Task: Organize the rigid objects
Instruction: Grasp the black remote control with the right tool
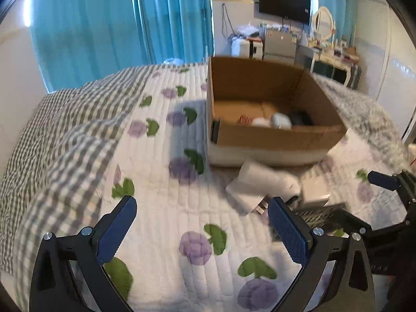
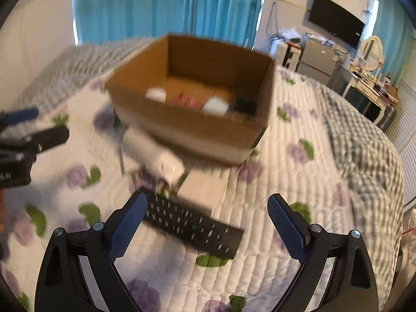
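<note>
An open cardboard box (image 1: 278, 140) (image 2: 187, 127) stands on the quilted bed and holds several small items, white, red and black. In front of it lie a white plug adapter (image 1: 260, 187) (image 2: 158, 158), a flat white box (image 1: 316, 189) (image 2: 205, 184) and a black remote control (image 2: 192, 225) (image 1: 321, 213). My left gripper (image 1: 202, 223) is open and empty above the quilt, left of the adapter. My right gripper (image 2: 208, 221) is open, with the remote lying between its fingers on the bed. The right gripper also shows at the left wrist view's right edge (image 1: 390, 195).
The bed has a white floral quilt (image 1: 161, 208) and a grey checked blanket (image 1: 65, 135) (image 2: 364, 143). Blue curtains hang behind. A dresser with a mirror (image 2: 369, 88), a wall TV (image 1: 284, 4) and cluttered furniture stand past the bed's far side.
</note>
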The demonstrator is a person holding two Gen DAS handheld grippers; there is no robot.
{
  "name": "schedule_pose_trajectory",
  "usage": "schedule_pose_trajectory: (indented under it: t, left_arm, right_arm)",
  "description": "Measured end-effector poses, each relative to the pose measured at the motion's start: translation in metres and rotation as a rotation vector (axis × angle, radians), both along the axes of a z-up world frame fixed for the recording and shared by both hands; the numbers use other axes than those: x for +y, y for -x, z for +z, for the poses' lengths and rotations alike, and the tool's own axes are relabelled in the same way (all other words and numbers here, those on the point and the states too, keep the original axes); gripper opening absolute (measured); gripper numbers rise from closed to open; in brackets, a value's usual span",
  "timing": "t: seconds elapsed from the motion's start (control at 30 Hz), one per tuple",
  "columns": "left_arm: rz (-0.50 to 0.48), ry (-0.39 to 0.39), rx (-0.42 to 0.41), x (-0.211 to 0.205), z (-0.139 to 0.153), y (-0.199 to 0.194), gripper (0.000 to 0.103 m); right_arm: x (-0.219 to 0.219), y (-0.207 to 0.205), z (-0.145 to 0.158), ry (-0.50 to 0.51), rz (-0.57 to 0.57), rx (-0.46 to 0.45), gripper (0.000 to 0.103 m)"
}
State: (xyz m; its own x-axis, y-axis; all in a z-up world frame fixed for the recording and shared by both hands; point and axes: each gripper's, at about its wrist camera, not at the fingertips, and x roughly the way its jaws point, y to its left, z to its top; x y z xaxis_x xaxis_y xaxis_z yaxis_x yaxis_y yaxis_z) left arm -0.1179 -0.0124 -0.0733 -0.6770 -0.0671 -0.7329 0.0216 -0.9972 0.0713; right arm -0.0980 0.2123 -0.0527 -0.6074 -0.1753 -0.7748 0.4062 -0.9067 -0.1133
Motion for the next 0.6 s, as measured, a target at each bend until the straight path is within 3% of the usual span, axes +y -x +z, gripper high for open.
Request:
schedule_pose_trajectory:
  t: [0.1, 0.17, 0.33, 0.47, 0.5, 0.57, 0.6]
  left_arm:
    - [-0.010, 0.001, -0.039, 0.003, -0.021, -0.004, 0.102]
    - [-0.038, -0.013, -0.063, 0.004, -0.030, -0.006, 0.102]
    - [-0.023, -0.021, -0.096, 0.001, -0.039, -0.002, 0.102]
    - [-0.017, -0.031, -0.105, 0.000, -0.041, -0.002, 0.102]
    - [-0.017, -0.032, -0.105, 0.000, -0.041, -0.002, 0.102]
    - [-0.019, -0.037, -0.103, -0.001, -0.040, -0.004, 0.102]
    - [-0.019, -0.040, -0.103, -0.001, -0.040, -0.003, 0.102]
  right_arm:
    - [-0.012, -0.002, -0.028, -0.067, 0.028, -0.031, 0.093]
    - [-0.018, -0.001, -0.038, -0.101, 0.051, -0.053, 0.084]
    - [-0.040, 0.003, -0.067, -0.180, 0.118, -0.113, 0.075]
    - [-0.053, 0.006, -0.084, -0.279, 0.121, -0.098, 0.073]
    - [-0.054, 0.007, -0.085, -0.279, 0.117, -0.095, 0.069]
    - [-0.053, 0.008, -0.083, -0.257, 0.107, -0.089, 0.048]
    - [-0.051, 0.007, -0.081, -0.252, 0.106, -0.087, 0.046]
